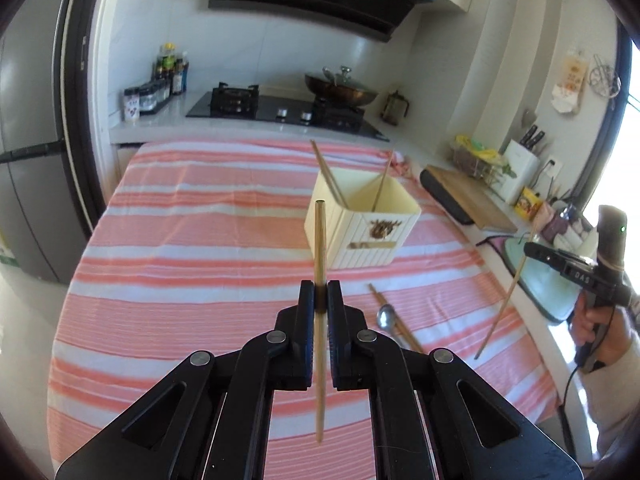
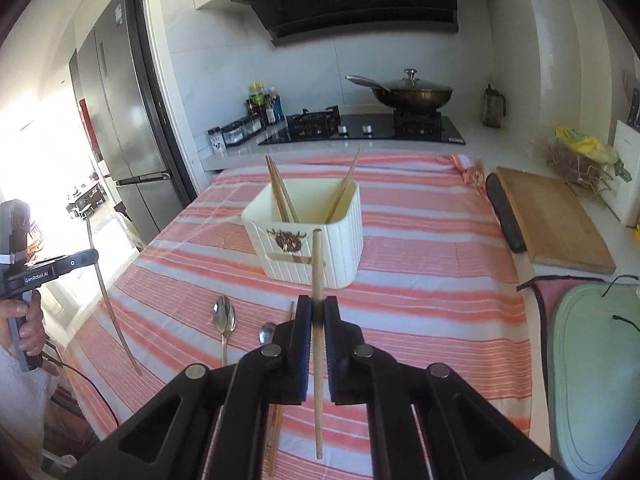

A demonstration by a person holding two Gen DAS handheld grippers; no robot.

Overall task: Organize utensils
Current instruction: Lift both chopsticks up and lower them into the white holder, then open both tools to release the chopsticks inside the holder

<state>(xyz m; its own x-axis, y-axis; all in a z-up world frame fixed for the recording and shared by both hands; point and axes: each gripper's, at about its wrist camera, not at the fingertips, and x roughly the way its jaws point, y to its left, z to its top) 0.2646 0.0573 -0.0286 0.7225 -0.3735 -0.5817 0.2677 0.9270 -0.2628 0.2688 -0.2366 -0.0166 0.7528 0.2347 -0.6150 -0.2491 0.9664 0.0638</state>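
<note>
Left claw [image 1: 320, 294] clenched on a chopstick [image 1: 319, 240] | right claw [image 2: 317, 308] clenched on another chopstick [image 2: 317, 264] | left tool body reads "GenRobot.AI" | cream holder [image 2: 320, 248] with chopsticks ahead | spoons [image 2: 224, 316] on striped pink cloth [image 2: 440, 280] | kitchen: stove [image 2: 360, 130], wok [image 2: 416, 94], fridge [image 2: 120, 100].

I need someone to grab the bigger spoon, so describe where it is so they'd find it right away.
On the pink-striped cloth, look in front of the cream utensil box. The larger spoon lies flat there, bowl toward the box; beside it a smaller spoon shows only its bowl.
</note>
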